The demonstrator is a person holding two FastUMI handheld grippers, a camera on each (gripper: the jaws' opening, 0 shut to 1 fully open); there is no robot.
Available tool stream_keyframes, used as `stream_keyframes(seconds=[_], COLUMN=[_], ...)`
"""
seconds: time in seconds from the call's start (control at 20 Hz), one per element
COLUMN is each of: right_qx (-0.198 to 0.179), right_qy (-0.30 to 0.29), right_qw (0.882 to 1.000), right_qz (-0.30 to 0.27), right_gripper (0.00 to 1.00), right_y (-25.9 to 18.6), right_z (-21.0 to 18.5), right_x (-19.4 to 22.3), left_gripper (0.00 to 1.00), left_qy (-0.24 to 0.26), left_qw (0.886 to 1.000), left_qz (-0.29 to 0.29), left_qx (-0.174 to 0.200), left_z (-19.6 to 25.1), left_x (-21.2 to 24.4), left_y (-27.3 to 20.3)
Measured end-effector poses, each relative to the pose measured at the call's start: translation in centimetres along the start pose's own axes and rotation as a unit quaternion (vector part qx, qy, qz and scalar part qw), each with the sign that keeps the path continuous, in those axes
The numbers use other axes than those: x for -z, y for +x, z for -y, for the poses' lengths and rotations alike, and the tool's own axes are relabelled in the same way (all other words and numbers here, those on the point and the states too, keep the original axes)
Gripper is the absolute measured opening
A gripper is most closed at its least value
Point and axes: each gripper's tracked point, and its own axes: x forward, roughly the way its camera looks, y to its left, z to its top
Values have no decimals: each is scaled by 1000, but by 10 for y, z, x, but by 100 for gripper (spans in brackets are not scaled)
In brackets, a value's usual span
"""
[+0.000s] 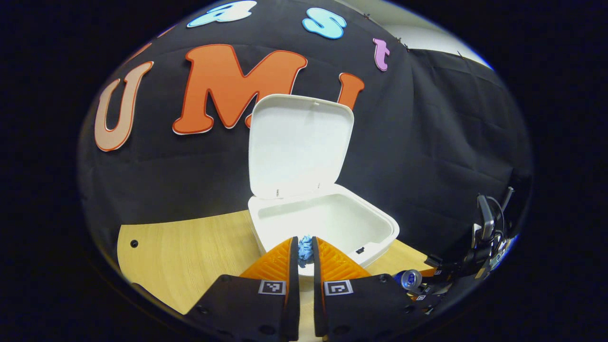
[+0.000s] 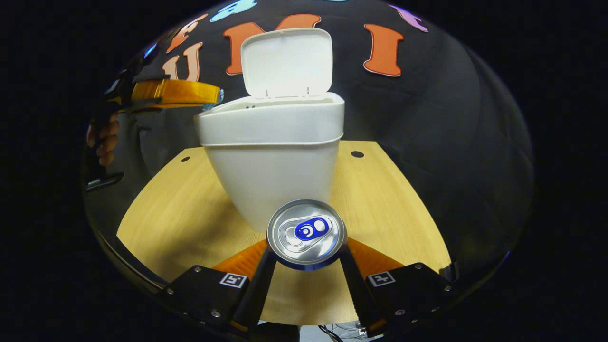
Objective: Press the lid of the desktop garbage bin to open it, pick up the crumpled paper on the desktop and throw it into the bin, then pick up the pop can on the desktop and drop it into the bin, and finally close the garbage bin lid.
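Observation:
The white desktop bin (image 1: 332, 223) stands on the wooden table with its lid (image 1: 299, 142) raised upright. My left gripper (image 1: 305, 249) is shut on a small blue crumpled paper (image 1: 305, 248), held above the bin's near rim. In the right gripper view the bin (image 2: 273, 161) stands straight ahead, lid (image 2: 286, 61) up, and the left gripper (image 2: 209, 97) reaches toward its rim from the left. My right gripper (image 2: 306, 254) has both fingers against the sides of the pop can (image 2: 306, 232), whose silver top with a blue tab faces the camera. The can (image 1: 409, 279) also appears low right in the left gripper view.
The light wooden table (image 2: 389, 204) has small dark holes (image 2: 357, 154) near its far edge. A hand (image 2: 102, 137) holds the left gripper's handle at the left. The right gripper's body and cables (image 1: 484, 237) sit at the right edge of the left gripper view.

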Motion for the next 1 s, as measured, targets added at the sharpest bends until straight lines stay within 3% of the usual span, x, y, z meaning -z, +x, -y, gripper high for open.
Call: stream_keyframes(seconds=[0.1,0.15,0.3,0.4,0.5,0.55,0.6,0.65,0.7,0.8,0.9,1.0], right_qx=[8,12,24,31,37,39,43,46,49,53,53,49], right_qy=[-7,-10,-17,-19,-23,-26,-27,-28,-28,-31,-35,-43], right_qw=[1000,1000,999,998,997,997,996,995,994,992,990,988], right_qz=[9,13,31,46,60,66,73,80,89,107,124,138], right_gripper=[77,72,77,77,77,72,77,72,77,77,77,77], right_y=[-5,-8,-16,-23,-30,-33,-37,-40,-44,-52,-59,-62], right_z=[8,14,25,31,39,41,43,46,48,50,52,47], right_x=[-12,-19,-43,-60,-77,-87,-96,-105,-116,-136,-155,-172], left_gripper=[16,17,20,28,29,26,27,36,41,53,56,66], left_qy=[20,28,31,28,29,30,30,29,29,27,27,23], left_qw=[1000,1000,999,999,999,999,999,999,1000,1000,1000,1000], left_qz=[-8,-11,-15,-19,-16,-15,-16,-12,-9,-2,4,5], left_qx=[-5,-8,-1,-4,-6,-4,0,5,5,-3,-7,-15], left_z=[2,3,6,3,0,1,1,2,1,-3,-6,-14], left_x=[6,7,10,13,13,13,14,11,10,9,6,7], left_y=[6,6,9,9,7,6,5,5,4,0,-3,-7])
